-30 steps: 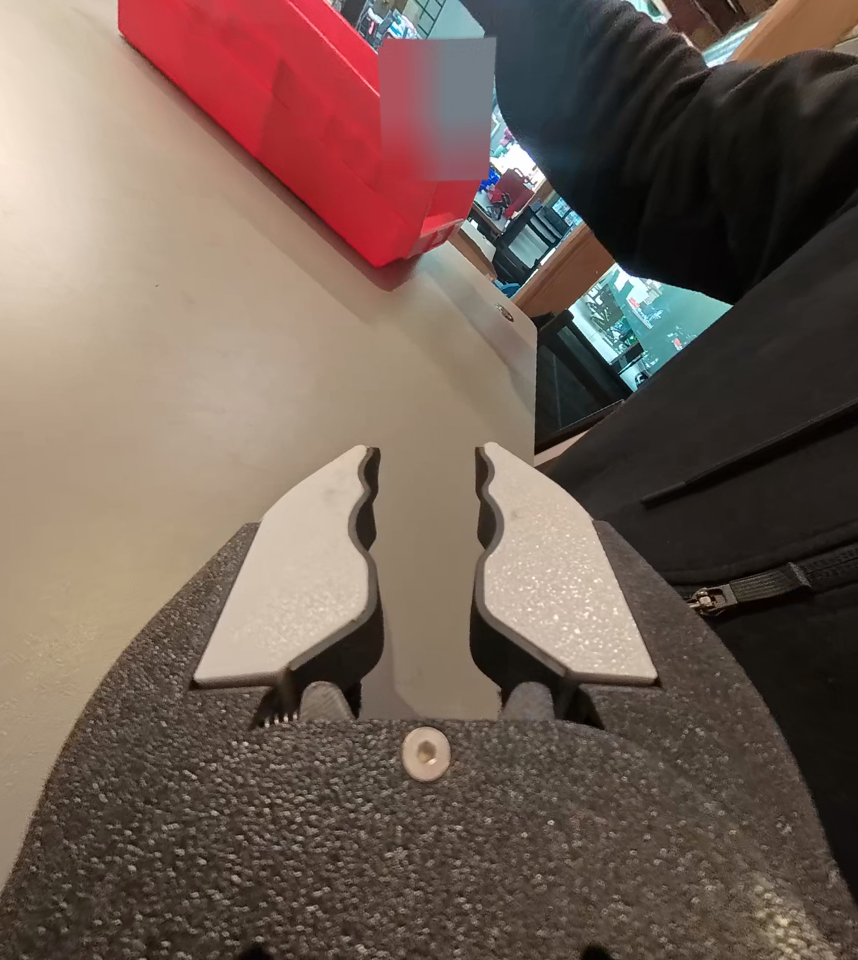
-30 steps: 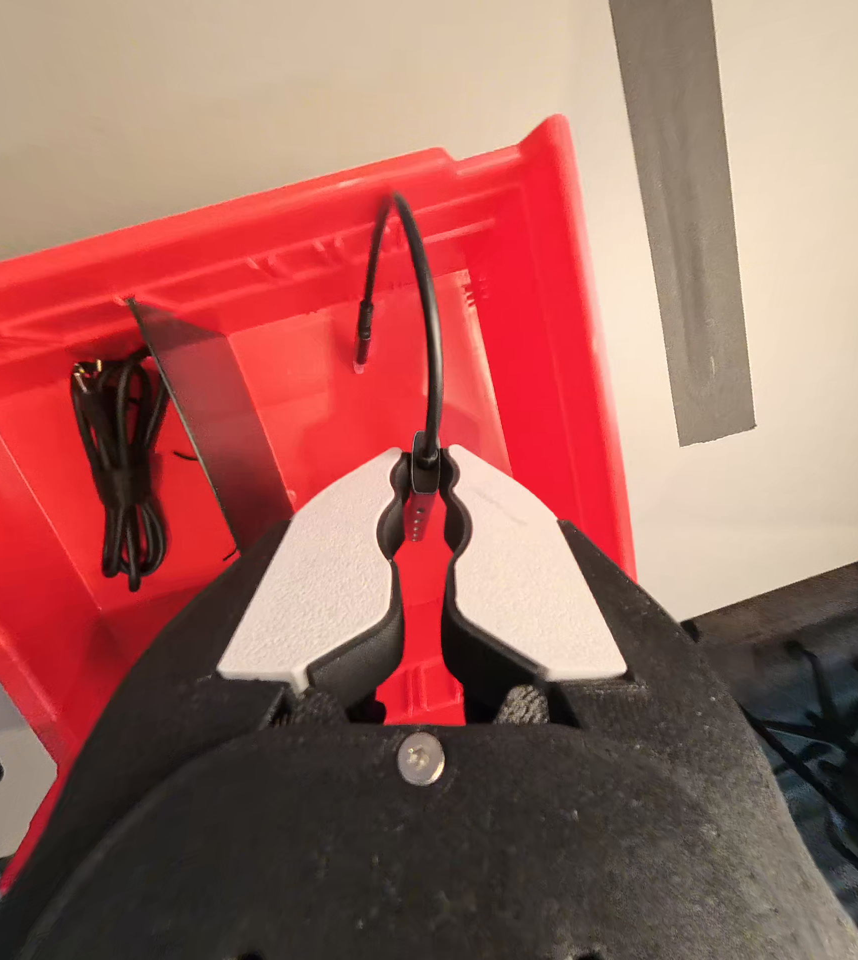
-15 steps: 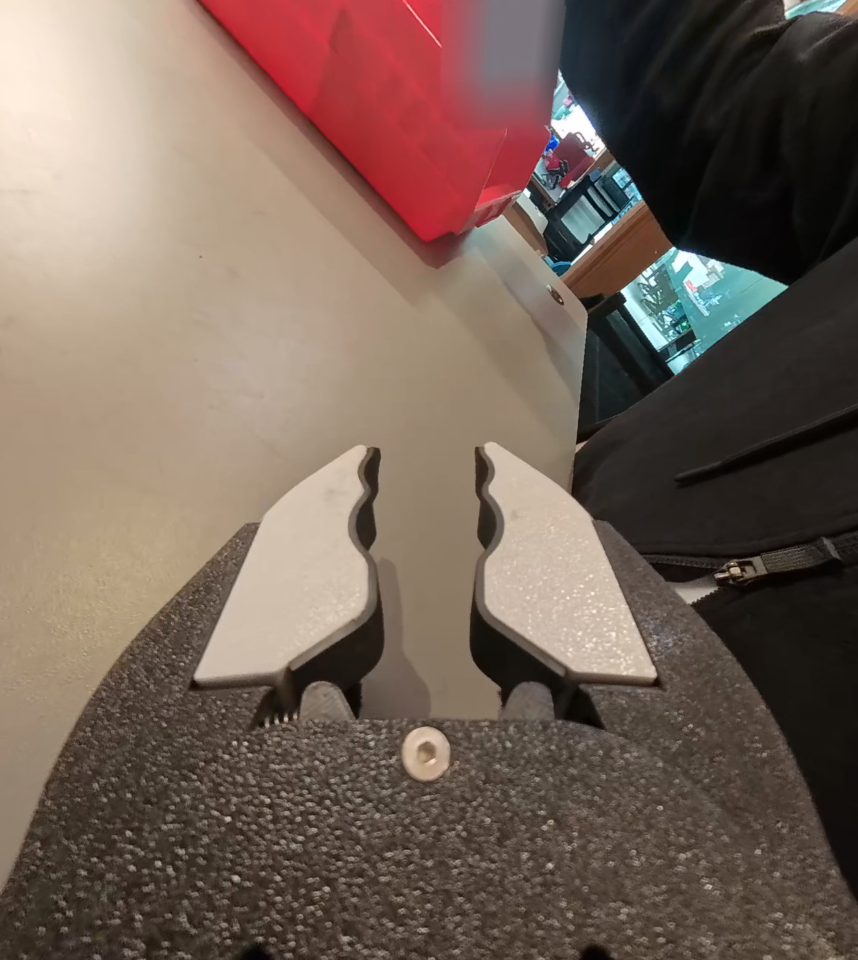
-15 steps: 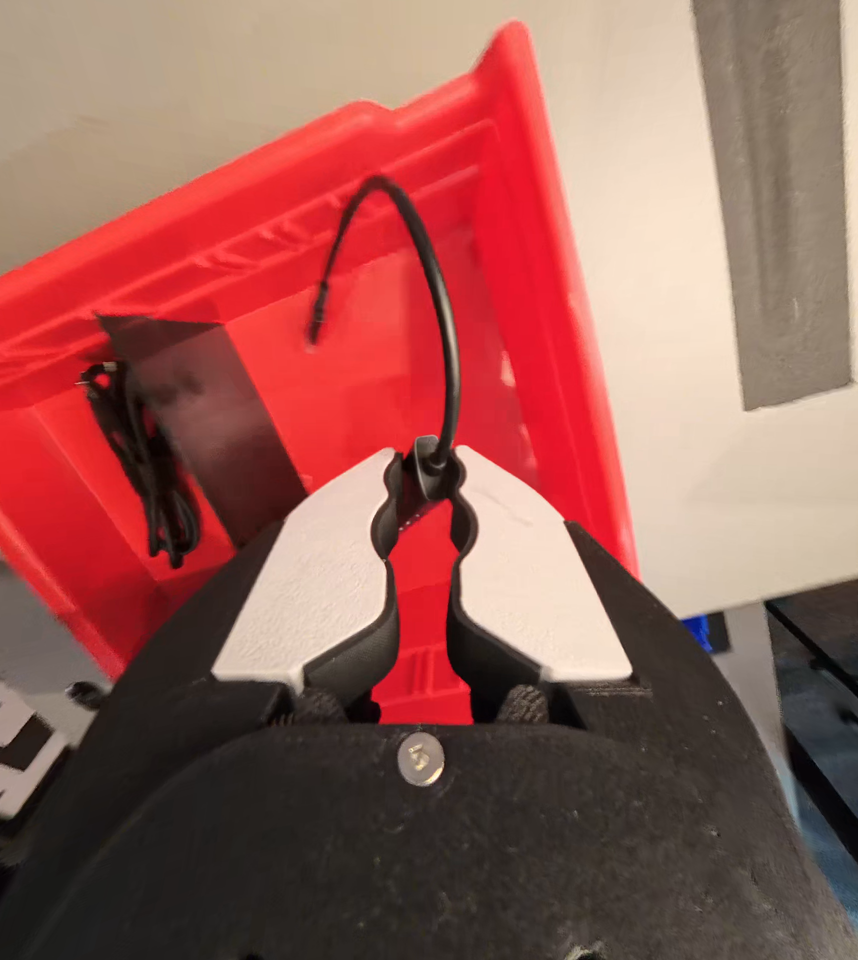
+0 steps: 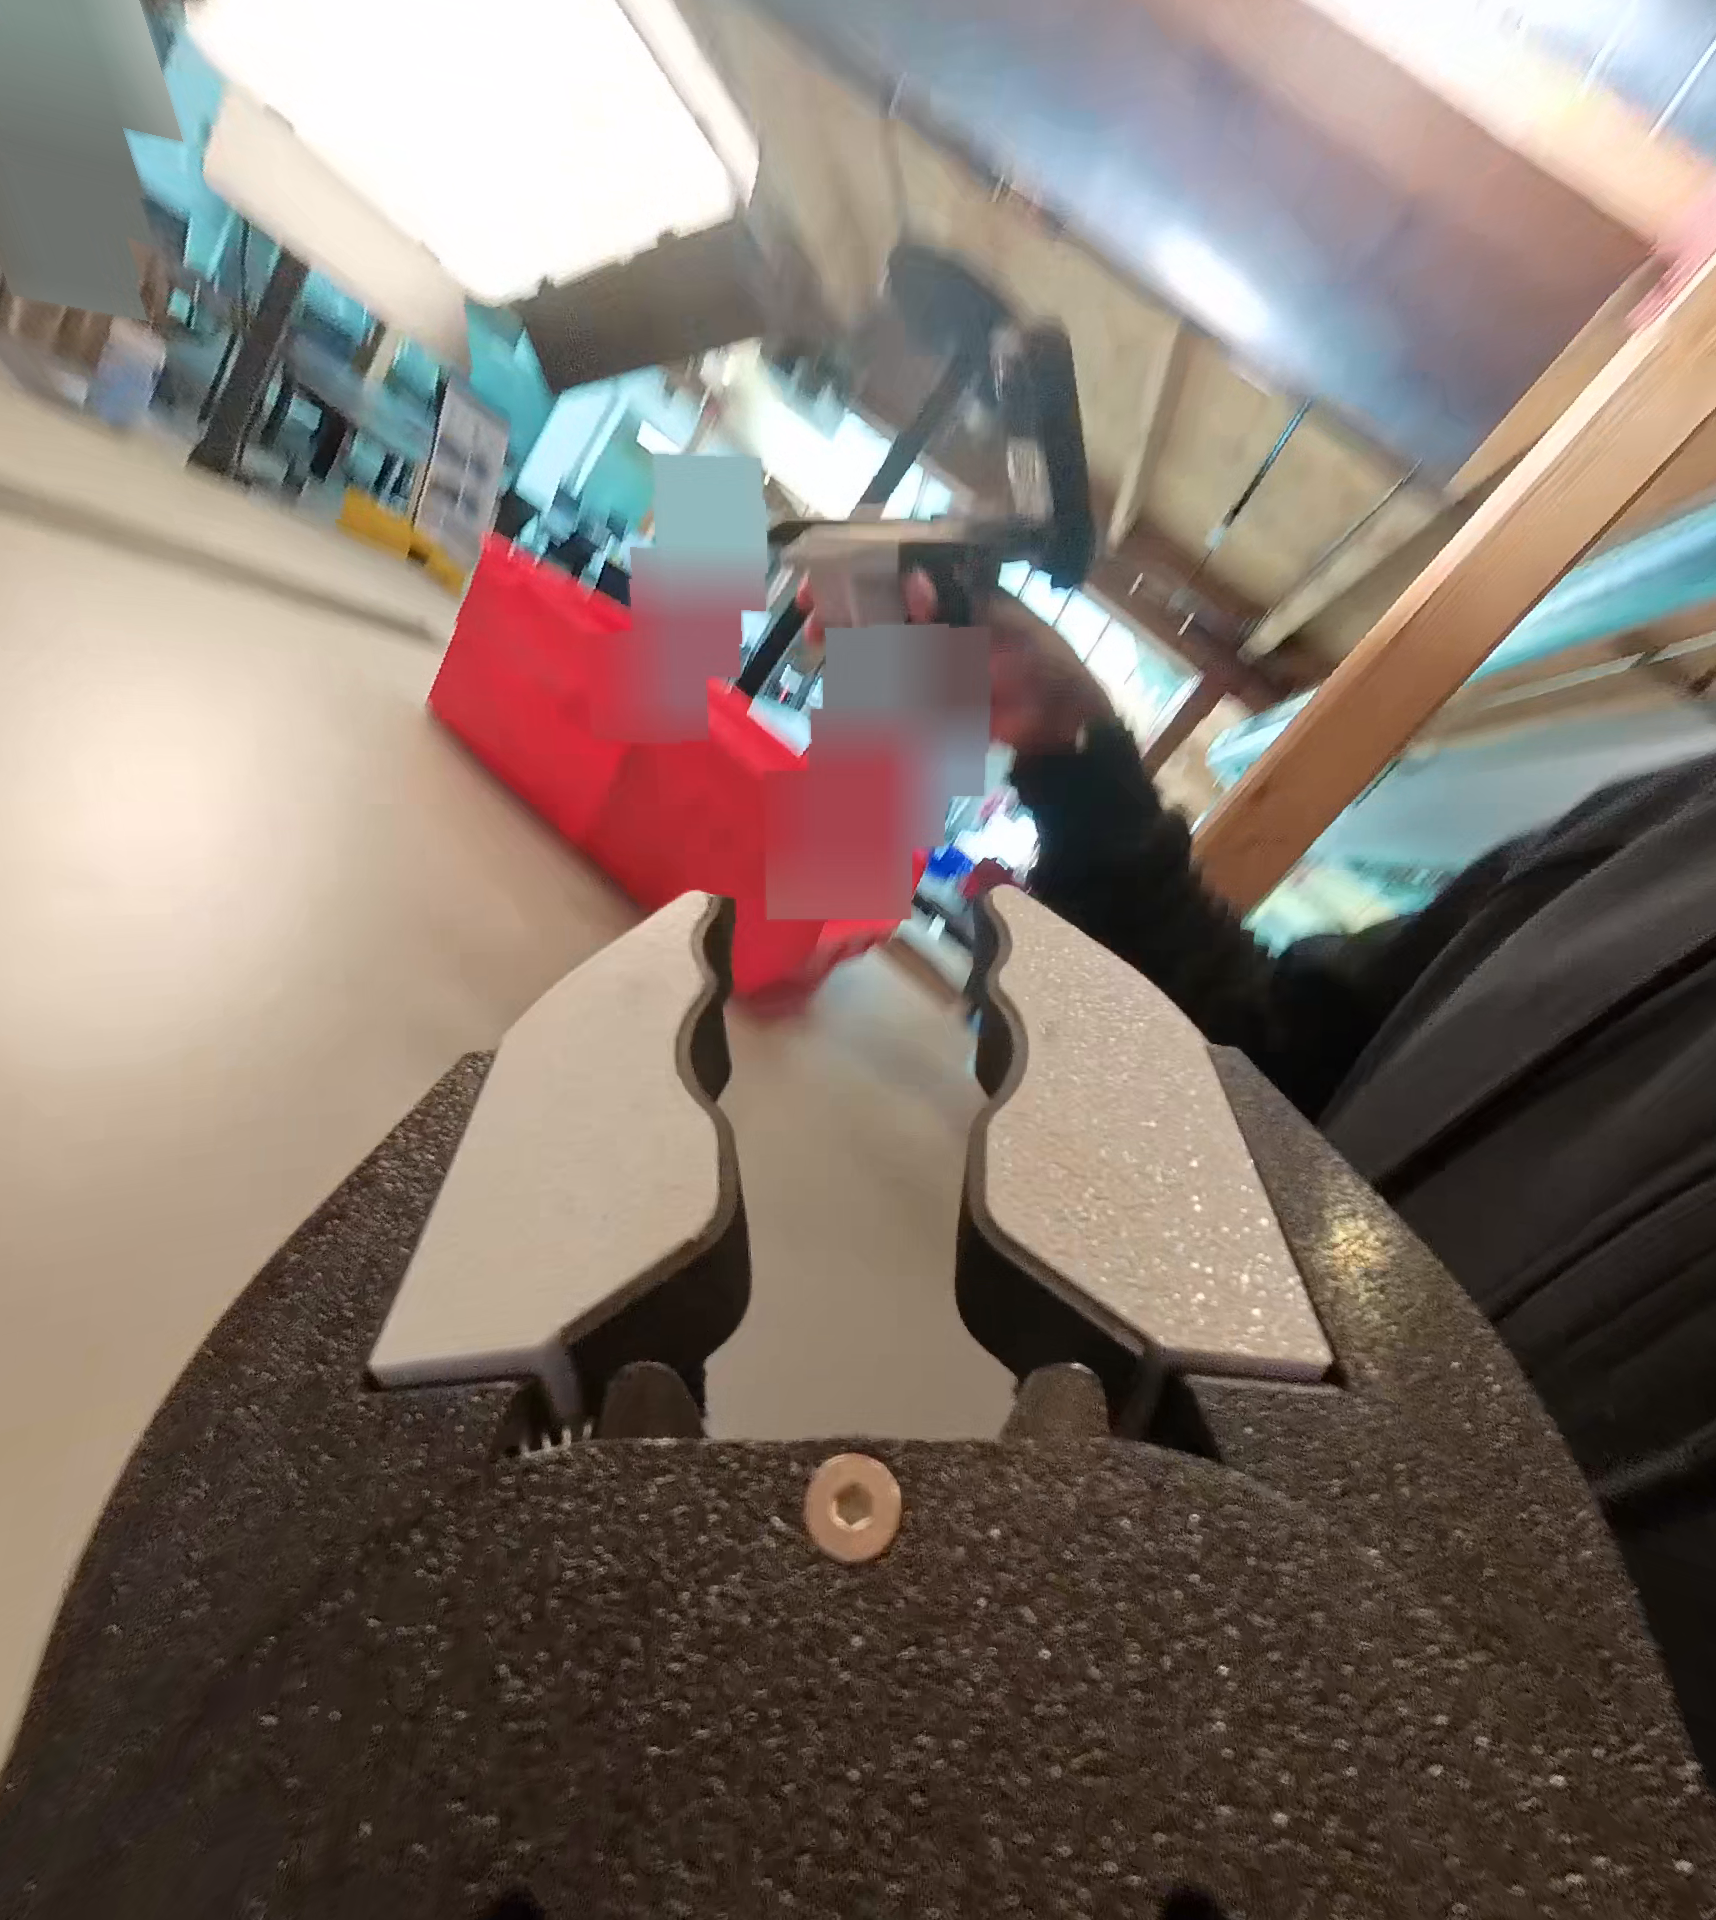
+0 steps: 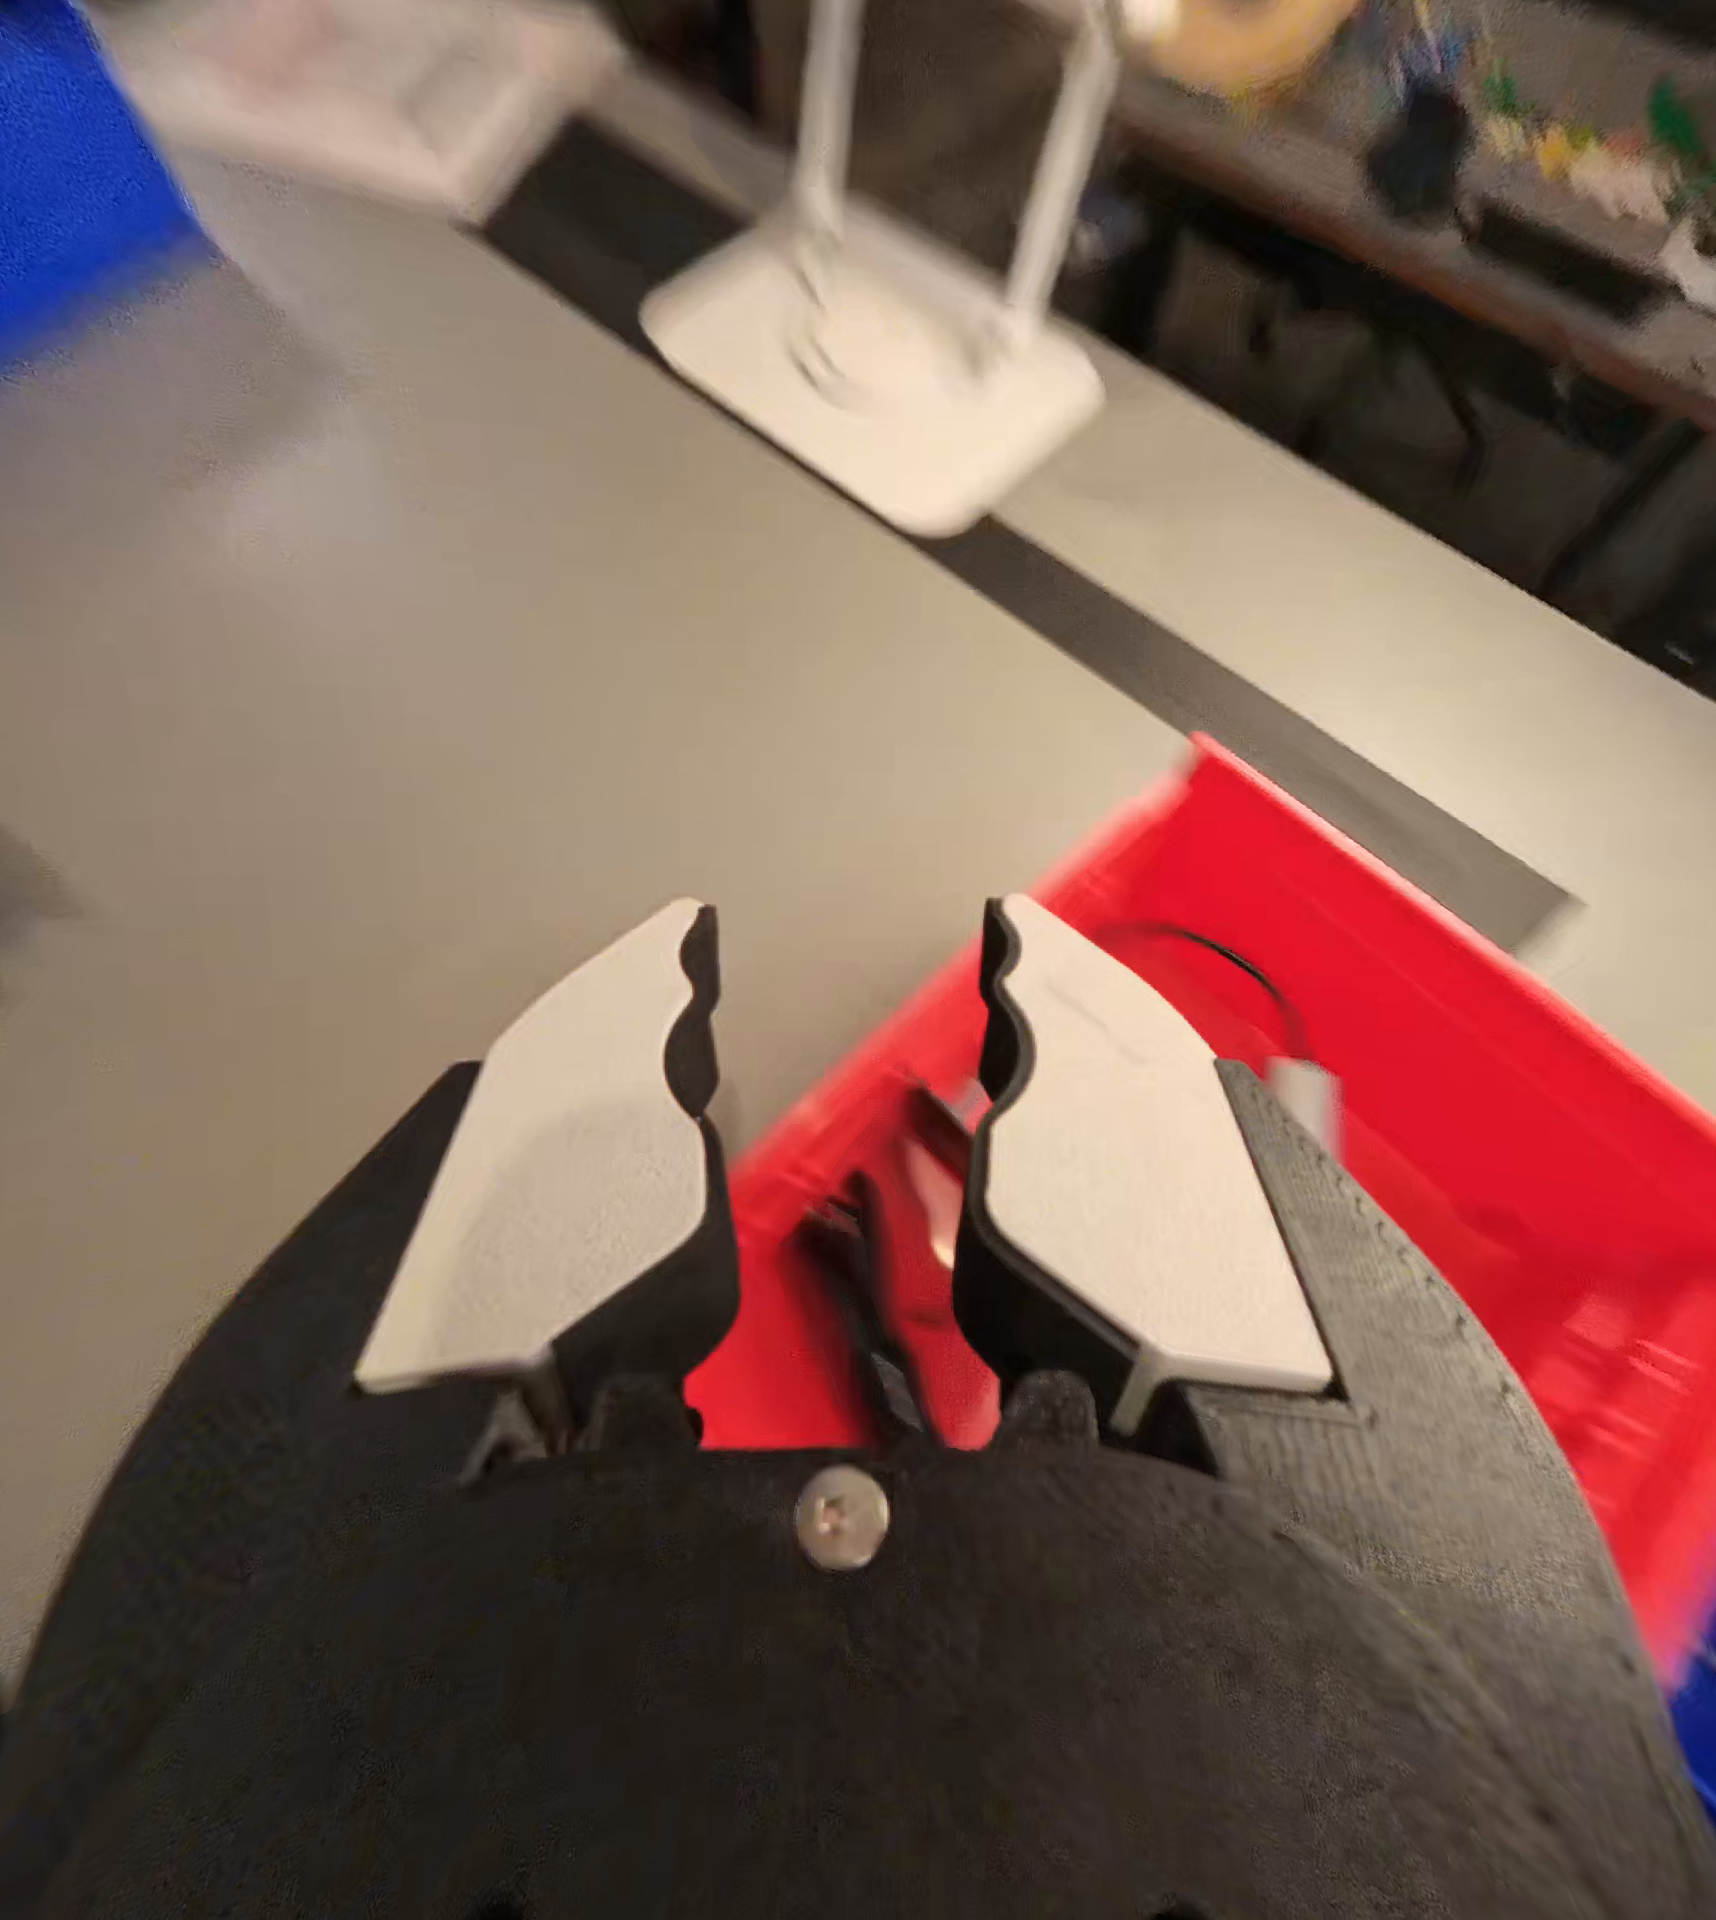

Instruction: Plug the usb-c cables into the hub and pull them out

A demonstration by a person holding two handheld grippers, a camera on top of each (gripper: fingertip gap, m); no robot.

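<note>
My right gripper (image 6: 846, 935) is open and empty, raised above the near-left corner of the red bin (image 6: 1436, 1039). In the bin lies a small grey hub (image 6: 1303, 1091) with a thin black cable (image 6: 1238, 961) curving off it. A black cable bundle (image 6: 864, 1278) lies in the bin between my fingers. My left gripper (image 5: 852, 925) is open and empty, low over the beige table (image 5: 158, 935), and points at the red bin (image 5: 542, 707). The right gripper (image 5: 895, 566) shows blurred above that bin, held by a hand in a black sleeve (image 5: 1124, 831).
A white lamp base (image 6: 875, 384) stands on the table beyond the bin, on a dark grey strip (image 6: 1093, 613). A blue object (image 6: 12, 187) is at the far left. The person's black jacket (image 5: 1581, 1091) fills the right of the left wrist view. Both views are motion-blurred.
My right gripper opened and let go of the hub with its cable, which now lies in the red bin, then lifted and swung away. My left gripper tilted up toward the bin.
</note>
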